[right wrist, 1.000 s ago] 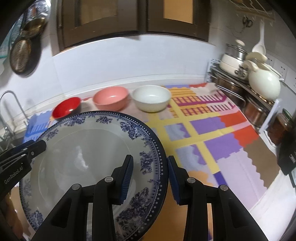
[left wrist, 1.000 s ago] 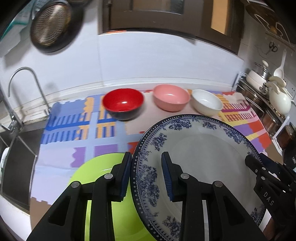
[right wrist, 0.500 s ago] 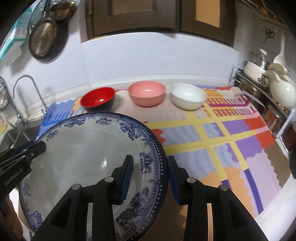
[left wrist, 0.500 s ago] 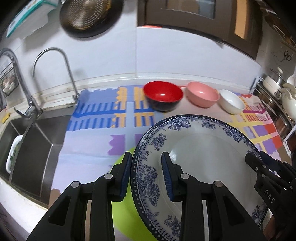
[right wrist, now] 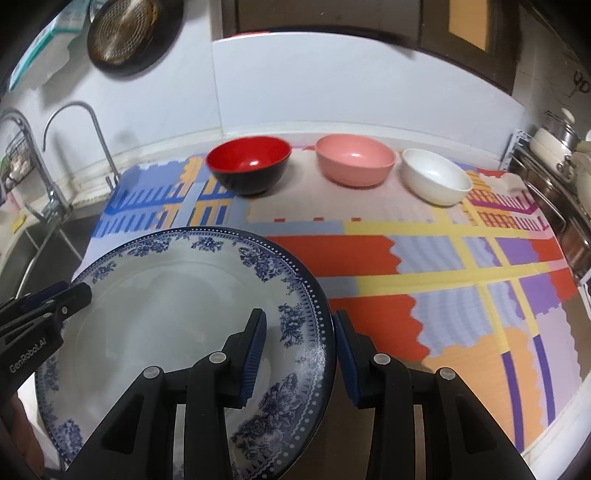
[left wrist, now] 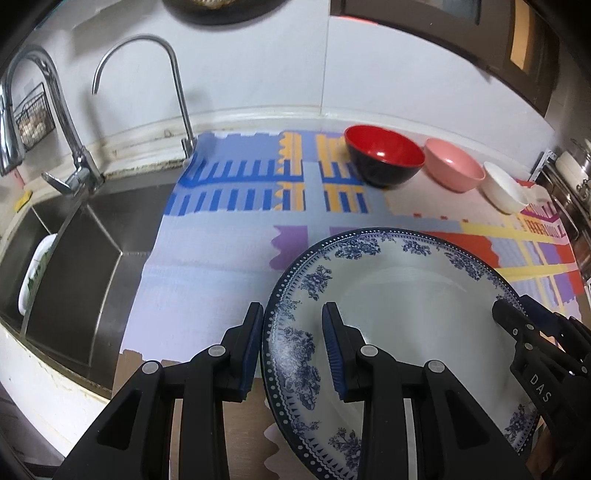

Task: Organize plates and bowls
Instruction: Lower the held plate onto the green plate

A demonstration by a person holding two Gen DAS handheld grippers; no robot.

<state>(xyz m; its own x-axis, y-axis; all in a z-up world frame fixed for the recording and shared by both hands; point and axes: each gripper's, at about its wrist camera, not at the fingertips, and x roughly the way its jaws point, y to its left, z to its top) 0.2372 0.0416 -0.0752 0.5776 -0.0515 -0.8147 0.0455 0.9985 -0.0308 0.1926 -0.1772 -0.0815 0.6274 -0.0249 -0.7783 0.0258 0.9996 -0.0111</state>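
Note:
A large white plate with a blue floral rim [left wrist: 406, 295] [right wrist: 166, 306] hangs above the patterned counter mat, carried by both grippers. My left gripper [left wrist: 293, 325] is shut on its left rim, and my right gripper [right wrist: 299, 328] is shut on its right rim. In the left wrist view the right gripper [left wrist: 517, 317] shows at the plate's far edge; the left gripper [right wrist: 74, 291] shows likewise in the right wrist view. Along the back of the mat stand a red bowl [left wrist: 384, 155] [right wrist: 247, 162], a pink bowl [left wrist: 454, 168] [right wrist: 354, 157] and a white bowl [left wrist: 504, 188] [right wrist: 436, 179].
A steel sink [left wrist: 74, 251] with two curved taps [left wrist: 177, 85] lies left of the colourful mat [right wrist: 461, 266]. A rack with pots [right wrist: 554, 155] stands at the right. A pan [right wrist: 122, 33] hangs on the wall. The counter's front edge is just below the grippers.
Both grippers have carried the plate leftward toward the sink and a little lower. The green plate seen under it earlier is out of view. The sink now fills the left wrist view's left side.

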